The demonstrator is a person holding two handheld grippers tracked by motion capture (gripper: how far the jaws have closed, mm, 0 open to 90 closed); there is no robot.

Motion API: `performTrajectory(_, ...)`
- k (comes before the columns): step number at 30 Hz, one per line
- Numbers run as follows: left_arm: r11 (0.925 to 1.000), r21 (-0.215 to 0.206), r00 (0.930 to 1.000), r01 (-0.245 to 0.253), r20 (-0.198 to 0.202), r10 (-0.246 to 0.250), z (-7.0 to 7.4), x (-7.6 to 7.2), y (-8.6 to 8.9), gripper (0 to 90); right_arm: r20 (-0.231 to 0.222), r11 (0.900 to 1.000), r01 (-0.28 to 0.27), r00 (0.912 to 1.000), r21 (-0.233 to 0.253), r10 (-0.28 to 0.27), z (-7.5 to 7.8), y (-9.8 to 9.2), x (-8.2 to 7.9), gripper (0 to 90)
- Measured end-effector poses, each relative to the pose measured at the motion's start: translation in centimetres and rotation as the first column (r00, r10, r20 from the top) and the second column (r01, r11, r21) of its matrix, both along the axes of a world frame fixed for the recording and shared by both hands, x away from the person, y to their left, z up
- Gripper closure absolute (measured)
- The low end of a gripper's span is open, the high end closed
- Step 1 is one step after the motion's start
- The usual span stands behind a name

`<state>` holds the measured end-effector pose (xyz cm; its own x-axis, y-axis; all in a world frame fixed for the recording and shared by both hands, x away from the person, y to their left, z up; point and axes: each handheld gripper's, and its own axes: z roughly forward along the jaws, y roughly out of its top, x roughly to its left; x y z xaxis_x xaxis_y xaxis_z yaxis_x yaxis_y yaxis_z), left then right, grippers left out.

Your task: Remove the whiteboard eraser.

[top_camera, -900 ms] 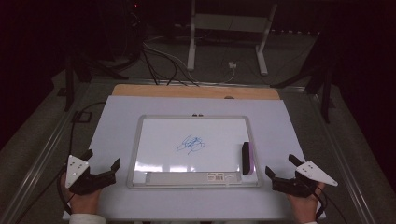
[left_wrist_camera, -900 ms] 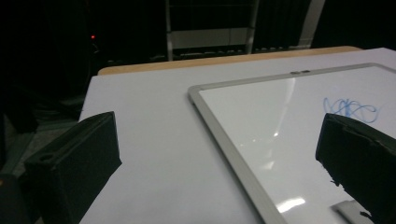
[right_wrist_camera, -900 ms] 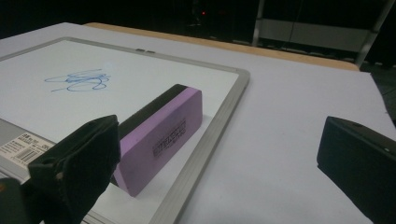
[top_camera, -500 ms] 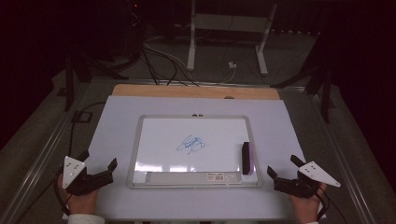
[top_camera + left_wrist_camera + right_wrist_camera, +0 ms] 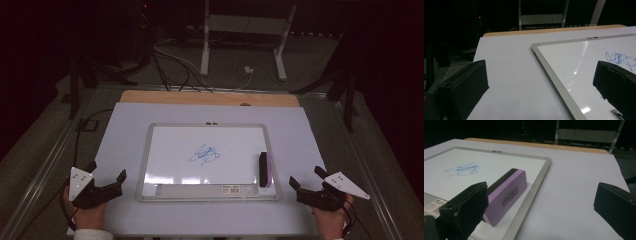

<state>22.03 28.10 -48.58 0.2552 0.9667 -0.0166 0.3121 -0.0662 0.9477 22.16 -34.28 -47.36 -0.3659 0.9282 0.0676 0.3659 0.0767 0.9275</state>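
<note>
The eraser [image 5: 265,169] lies at the whiteboard's [image 5: 209,199] right edge, just ahead of your right gripper [image 5: 306,185], both grippers' jaws wide open and empty; come in crooked and you may shove it off the frame onto the worktop [image 5: 300,130].

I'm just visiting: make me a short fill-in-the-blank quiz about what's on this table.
1. The scribble on the whiteboard is ____ in colour.
2. The eraser has a ____ body with a black top.
3. The eraser lies nearest the ____ gripper.
4. Both grippers' jaws stand ____; the left gripper holds nothing.

Missing words: blue; purple; right; open
</note>
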Motion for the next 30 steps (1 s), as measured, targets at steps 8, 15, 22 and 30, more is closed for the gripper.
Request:
performTrajectory(8,1.0000,-0.003,1.0000,-0.006,-0.007,0.006,-0.1,-0.1,-0.2,0.5,0.009,1.000,-0.007,0.9999,-0.026,0.007,1.2,0.6,0.1,0.1)
performTrajectory(15,0.9999,0.001,0.9998,-0.010,-0.016,0.010,-0.3,0.0,-0.3,0.6,0.010,0.999,-0.046,0.9989,-0.025,0.046,2.8,1.1,0.9,0.1)
performTrajectory(22,0.9998,0.001,0.9997,-0.019,-0.018,0.019,-0.4,0.0,-0.3,0.5,0.004,0.997,-0.062,0.9980,-0.050,0.062,4.0,1.7,1.9,0.1)
performTrajectory(30,0.9999,-0.004,0.9997,-0.014,-0.019,0.014,-0.4,0.0,-0.3,0.5,-0.009,0.995,-0.080,0.9968,-0.058,0.080,4.6,2.4,3.0,0.1)
